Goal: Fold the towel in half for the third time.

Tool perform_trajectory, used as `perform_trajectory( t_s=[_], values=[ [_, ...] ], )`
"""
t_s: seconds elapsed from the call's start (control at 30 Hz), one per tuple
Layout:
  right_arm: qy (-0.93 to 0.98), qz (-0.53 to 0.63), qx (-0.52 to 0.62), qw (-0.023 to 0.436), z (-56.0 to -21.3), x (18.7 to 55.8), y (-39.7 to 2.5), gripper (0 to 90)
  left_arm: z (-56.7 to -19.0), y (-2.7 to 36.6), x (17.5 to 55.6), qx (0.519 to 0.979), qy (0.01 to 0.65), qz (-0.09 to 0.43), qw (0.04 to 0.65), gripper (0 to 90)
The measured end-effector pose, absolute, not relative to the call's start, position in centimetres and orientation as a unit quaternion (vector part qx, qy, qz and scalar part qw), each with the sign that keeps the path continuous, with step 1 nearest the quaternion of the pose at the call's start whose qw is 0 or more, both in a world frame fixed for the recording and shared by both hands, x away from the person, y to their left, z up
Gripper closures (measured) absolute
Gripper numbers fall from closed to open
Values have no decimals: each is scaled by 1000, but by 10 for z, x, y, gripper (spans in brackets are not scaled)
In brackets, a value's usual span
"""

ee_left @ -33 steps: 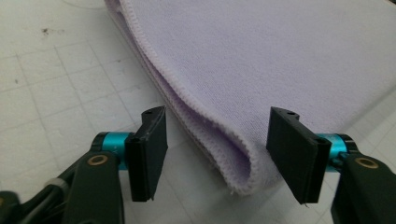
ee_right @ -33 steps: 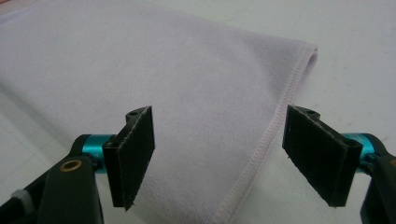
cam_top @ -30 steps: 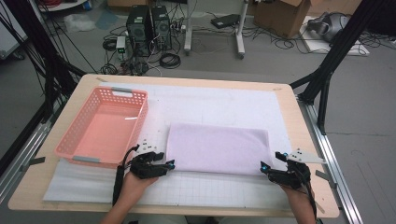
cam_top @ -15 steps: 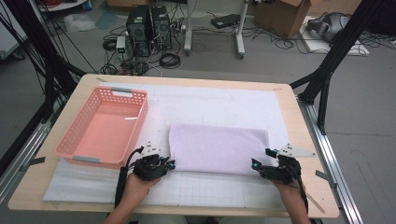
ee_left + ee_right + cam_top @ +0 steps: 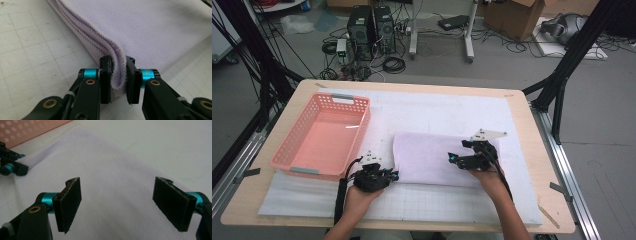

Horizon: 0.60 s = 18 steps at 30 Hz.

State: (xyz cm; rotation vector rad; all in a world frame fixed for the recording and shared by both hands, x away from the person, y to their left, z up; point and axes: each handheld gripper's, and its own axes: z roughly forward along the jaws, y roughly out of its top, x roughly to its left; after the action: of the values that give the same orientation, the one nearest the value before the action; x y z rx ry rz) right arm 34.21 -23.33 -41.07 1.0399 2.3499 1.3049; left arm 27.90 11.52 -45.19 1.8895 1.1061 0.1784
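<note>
Lilac towel (image 5: pixel 432 159) beside pink basket (image 5: pixel 323 136) — nothing inside.

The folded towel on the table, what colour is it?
Pale lilac. The towel shows best in the left gripper view, pinched at its folded edge.

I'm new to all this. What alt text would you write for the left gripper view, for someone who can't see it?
Close-up of the left gripper with its two black jaws pinching the corner edge of a folded lilac towel, whose layers run away up the frame. The towel lies on a white gridded mat.
</note>
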Motion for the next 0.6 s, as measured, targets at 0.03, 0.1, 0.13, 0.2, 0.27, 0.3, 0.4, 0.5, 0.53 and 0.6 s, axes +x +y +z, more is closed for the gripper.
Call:
perform_trajectory(
  t_s=[0.03, 0.1, 0.13, 0.2, 0.27, 0.3, 0.4, 0.5, 0.53, 0.6],
  values=[
    [812, 444, 355, 128, -409, 348, -227, 219, -452, 115, 279, 766, 449, 70, 455, 768],
    [818, 442, 346, 125, -407, 360, -216, 219, -452, 116, 279, 766, 449, 69, 455, 768],
    [822, 437, 345, 121, -406, 367, -209, 221, -452, 116, 279, 766, 449, 69, 455, 768],
    [828, 429, 341, 118, -407, 377, -199, 228, -452, 116, 279, 766, 449, 69, 455, 768],
    [836, 419, 336, 112, -409, 387, -187, 253, -452, 116, 280, 766, 449, 67, 456, 768],
    [840, 415, 331, 110, -410, 393, -181, 266, -452, 116, 280, 765, 450, 67, 456, 769],
    [854, 396, 322, 96, -415, 406, -162, 305, -452, 116, 280, 764, 452, 64, 456, 770],
    [866, 381, 311, 89, -419, 417, -144, 331, -452, 117, 280, 763, 451, 61, 458, 772],
    [869, 378, 308, 87, -420, 421, -139, 336, -452, 117, 280, 763, 452, 61, 459, 774],
    [871, 375, 305, 84, -420, 425, -133, 341, -452, 118, 280, 763, 452, 60, 458, 774]
  ],
)
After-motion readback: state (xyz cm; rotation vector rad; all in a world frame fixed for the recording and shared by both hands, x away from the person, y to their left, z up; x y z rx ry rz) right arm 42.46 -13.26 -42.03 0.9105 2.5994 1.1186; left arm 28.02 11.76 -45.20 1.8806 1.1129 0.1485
